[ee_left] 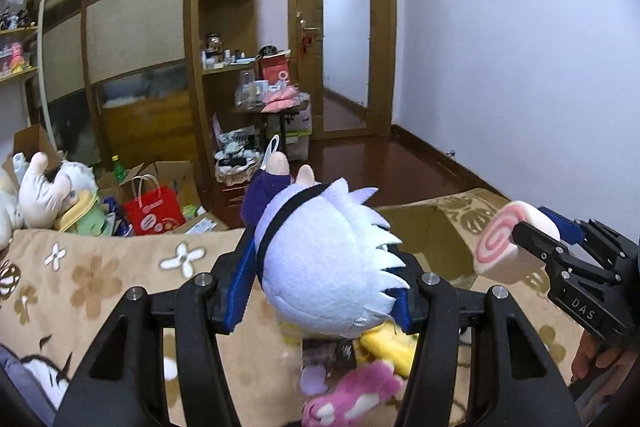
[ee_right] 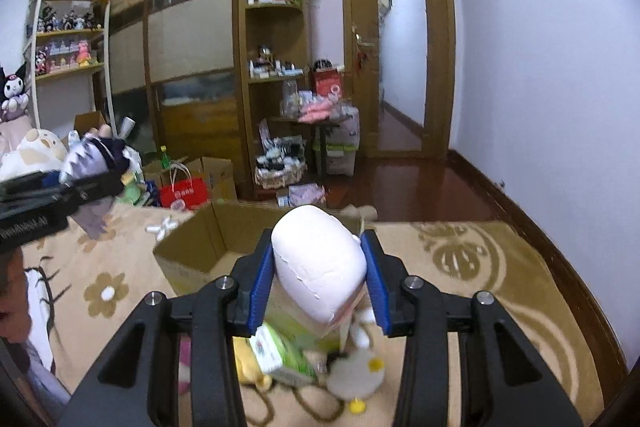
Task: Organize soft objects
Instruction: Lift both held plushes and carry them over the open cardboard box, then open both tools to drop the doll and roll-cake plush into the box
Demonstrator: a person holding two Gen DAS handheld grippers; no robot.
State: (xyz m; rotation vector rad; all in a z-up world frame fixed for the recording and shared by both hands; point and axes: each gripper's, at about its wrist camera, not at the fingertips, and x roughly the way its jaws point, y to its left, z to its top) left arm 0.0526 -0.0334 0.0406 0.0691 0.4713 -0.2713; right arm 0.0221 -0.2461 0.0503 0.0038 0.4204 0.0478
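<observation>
My left gripper [ee_left: 326, 259] is shut on a plush doll [ee_left: 320, 259] with spiky white-lilac hair and a black band, held above the beige patterned bed cover. It also shows in the right wrist view [ee_right: 90, 163]. My right gripper [ee_right: 318, 267] is shut on a pink swirl-roll plush [ee_right: 320, 267], seen in the left wrist view [ee_left: 508, 243] with its pink spiral end. An open cardboard box [ee_right: 200, 251] sits on the bed just ahead of both grippers; its inside [ee_left: 424, 231] looks empty. More soft toys lie below the grippers: a pink one [ee_left: 352, 399] and a yellow one [ee_left: 386, 347].
A pile of plush toys [ee_left: 44, 195] lies at the far left. A red gift bag [ee_left: 150, 207] and cardboard boxes stand on the floor beyond the bed. A wooden wardrobe [ee_left: 136, 39], shelves and a door [ee_left: 344, 39] stand behind. Dark wooden floor [ee_left: 380, 167] lies to the right.
</observation>
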